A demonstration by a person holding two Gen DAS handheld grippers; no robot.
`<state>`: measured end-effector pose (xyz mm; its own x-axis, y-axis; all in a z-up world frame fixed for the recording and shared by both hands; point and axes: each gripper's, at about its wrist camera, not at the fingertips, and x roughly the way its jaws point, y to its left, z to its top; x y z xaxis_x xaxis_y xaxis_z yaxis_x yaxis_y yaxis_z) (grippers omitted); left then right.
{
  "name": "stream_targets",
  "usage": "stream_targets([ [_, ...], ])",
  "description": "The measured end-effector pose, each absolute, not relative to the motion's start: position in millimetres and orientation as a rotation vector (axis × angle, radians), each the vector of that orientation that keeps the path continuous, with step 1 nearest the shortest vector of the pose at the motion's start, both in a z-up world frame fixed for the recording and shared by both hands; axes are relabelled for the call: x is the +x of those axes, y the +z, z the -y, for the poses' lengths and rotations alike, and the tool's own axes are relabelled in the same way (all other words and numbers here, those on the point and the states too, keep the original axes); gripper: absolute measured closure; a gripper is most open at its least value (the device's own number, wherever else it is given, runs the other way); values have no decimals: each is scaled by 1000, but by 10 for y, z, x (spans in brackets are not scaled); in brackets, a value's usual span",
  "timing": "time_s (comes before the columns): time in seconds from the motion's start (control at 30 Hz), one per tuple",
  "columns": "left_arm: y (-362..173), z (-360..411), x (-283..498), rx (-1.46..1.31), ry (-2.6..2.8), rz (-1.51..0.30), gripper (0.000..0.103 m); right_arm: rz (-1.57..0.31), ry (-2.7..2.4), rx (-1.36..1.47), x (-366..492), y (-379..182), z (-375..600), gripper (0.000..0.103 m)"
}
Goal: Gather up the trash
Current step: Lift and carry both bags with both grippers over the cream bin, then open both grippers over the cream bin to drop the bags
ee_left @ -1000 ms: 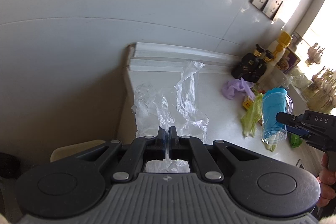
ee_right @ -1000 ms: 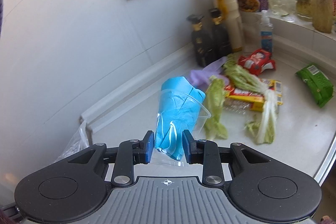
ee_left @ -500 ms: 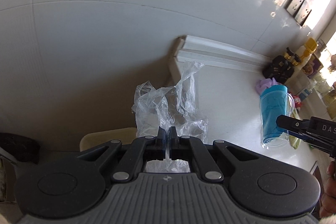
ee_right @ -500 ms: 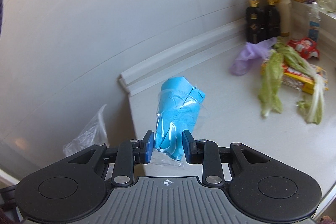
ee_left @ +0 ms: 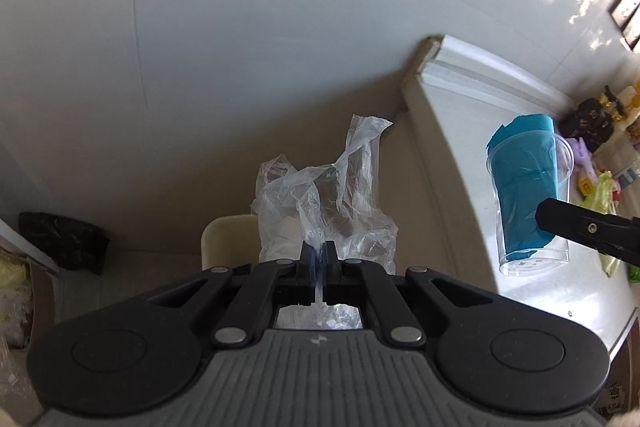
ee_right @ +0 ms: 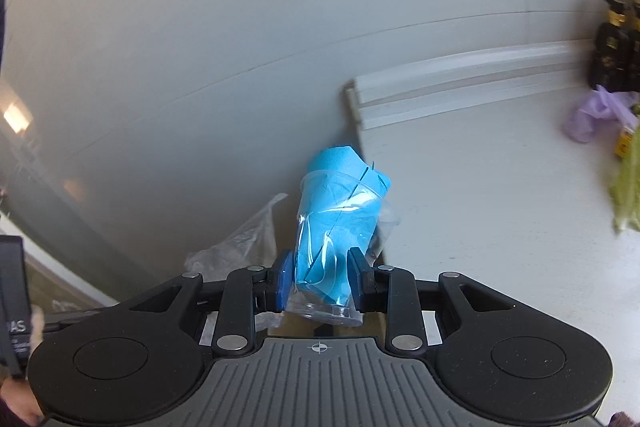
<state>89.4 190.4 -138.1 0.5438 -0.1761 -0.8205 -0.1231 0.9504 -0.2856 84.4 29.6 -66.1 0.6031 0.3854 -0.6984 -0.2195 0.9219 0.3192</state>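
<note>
left gripper [ee_left: 319, 259]: jaws pinch clear bag [ee_left: 320, 195] | right gripper [ee_right: 322, 277]: jaws squeeze cup [ee_right: 340, 223] | tip: hold bag open, drop cup straight in, gently

Both hands have swung away from the cluttered end of the bench [ee_right: 500, 187]: the plastic bag [ee_left: 320, 199] now hangs past its edge over the floor, and the clear cup [ee_right: 336, 239] has followed to that edge.
</note>
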Motion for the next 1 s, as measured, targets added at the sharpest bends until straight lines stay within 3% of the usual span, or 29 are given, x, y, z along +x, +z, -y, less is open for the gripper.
stream_targets([
  [0.33, -1929, -2183, 969, -380, 41, -1096, 100, -954, 428, 103, 963, -1025, -865, 74],
  [1.0, -3211, -2269, 1369, -371, 26, -1242, 100, -1213, 433, -9, 1704, -2415, -1564, 74],
])
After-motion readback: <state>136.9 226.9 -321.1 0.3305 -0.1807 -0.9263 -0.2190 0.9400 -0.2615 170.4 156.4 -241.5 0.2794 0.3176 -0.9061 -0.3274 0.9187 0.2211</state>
